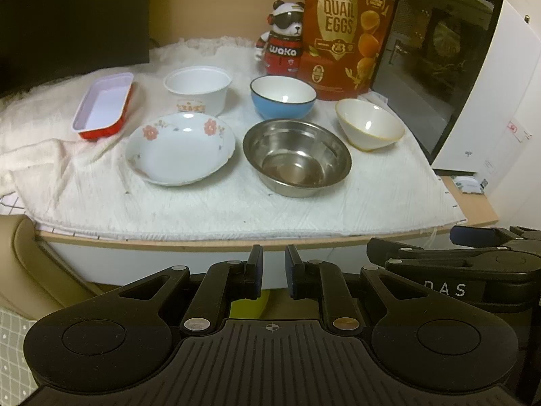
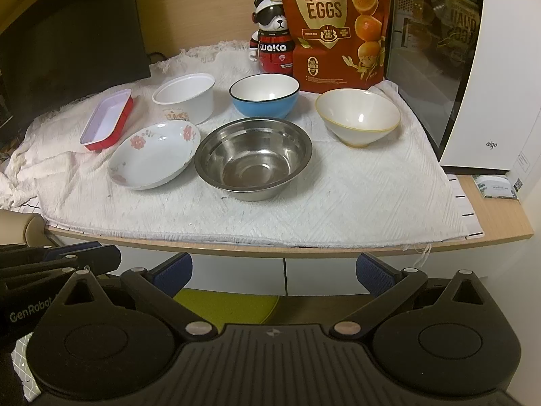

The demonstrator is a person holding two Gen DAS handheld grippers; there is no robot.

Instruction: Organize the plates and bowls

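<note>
Both grippers hang just off the near edge of the table (image 2: pixel 490 233), below its top and touching nothing. The left gripper (image 1: pixel 274 270) has its fingers drawn close with only a narrow slit between them and nothing in it; the right gripper (image 2: pixel 274 272) stands wide apart, also empty. A white cloth (image 2: pixel 338 196) covers most of the tabletop, leaving a strip of bare wood along the front and right edges. On it the dishes sit in two loose rows. In front, the flowered plate (image 2: pixel 154 159) lies just beside the steel bowl (image 2: pixel 253 157), their rims nearly meeting. Behind them stand the red rectangular dish (image 2: pixel 108 120) at the far left, the white plastic tub (image 2: pixel 186 98), the blue bowl (image 2: pixel 265 96), and the cream bowl (image 2: pixel 358 116) off to the right, standing apart from the others. A broad band of cloth lies between the front row and the near edge. At the back a panda figurine (image 2: pixel 270 44) and a quail egg bag (image 2: pixel 334 27) stand against the wall, with a white appliance (image 2: pixel 490 84) closing the right side.
</note>
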